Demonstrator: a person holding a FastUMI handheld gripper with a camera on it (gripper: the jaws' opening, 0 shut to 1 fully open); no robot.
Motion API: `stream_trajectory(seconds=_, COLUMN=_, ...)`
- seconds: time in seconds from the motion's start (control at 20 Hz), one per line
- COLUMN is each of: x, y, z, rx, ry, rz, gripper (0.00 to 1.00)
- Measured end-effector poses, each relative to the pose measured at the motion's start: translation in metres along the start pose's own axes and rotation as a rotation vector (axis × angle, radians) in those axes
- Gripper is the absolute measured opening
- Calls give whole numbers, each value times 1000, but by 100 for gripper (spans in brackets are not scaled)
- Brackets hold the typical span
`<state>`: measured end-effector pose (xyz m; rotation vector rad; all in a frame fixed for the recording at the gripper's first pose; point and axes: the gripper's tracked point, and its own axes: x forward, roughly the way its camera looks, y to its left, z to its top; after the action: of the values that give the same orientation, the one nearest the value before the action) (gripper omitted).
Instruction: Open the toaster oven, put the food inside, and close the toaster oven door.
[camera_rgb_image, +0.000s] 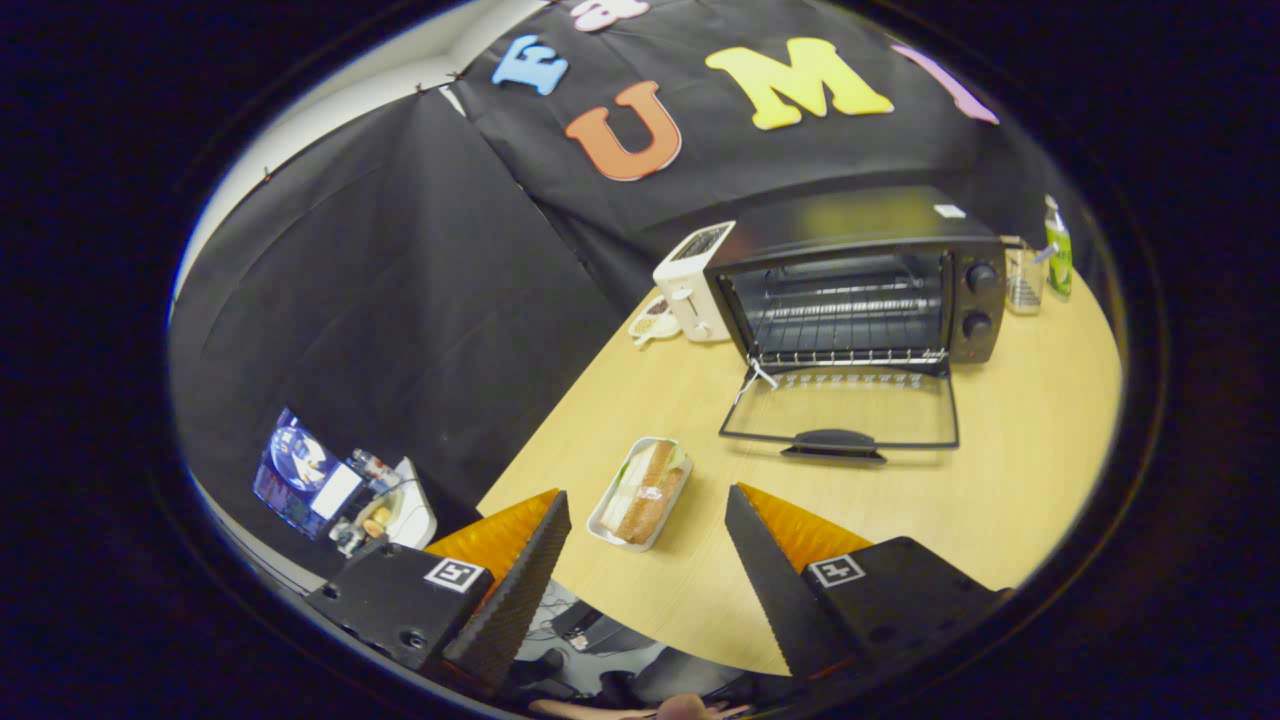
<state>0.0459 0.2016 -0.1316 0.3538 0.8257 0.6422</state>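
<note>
The wooden table (1000, 480) carries a boxy black toaster oven (860, 290), its glass door (840, 405) already folded flat, wire rack showing. The gripper (648, 520) hangs wide open, holding nothing. A shallow white tray (600, 520) of sandwich (648, 488) lies between its fingertips. The smooth tray could skid or tip under an off-centre pinch, spilling the soft bread.

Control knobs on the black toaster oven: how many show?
2. Upper round black knob and lower round black knob sit stacked on the black toaster oven panel, beside its open glass door. Gripper is open near the sandwich tray.
</note>
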Motion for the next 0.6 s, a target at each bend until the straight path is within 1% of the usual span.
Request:
stream_trajectory(seconds=0.15, x=37, y=-6, z=-8, rx=144, ry=91, rz=32, gripper=100)
stream_trajectory(seconds=0.25, x=61, y=-6, z=-10, rx=196, ry=129, rz=43, gripper=99)
stream_trajectory(seconds=0.4, x=79, y=-4, z=-13, rx=195, ry=173, rz=46, gripper=96)
stream_trajectory(seconds=0.6, x=101, y=-9, z=-13, rx=168, ry=193, rz=12, gripper=88)
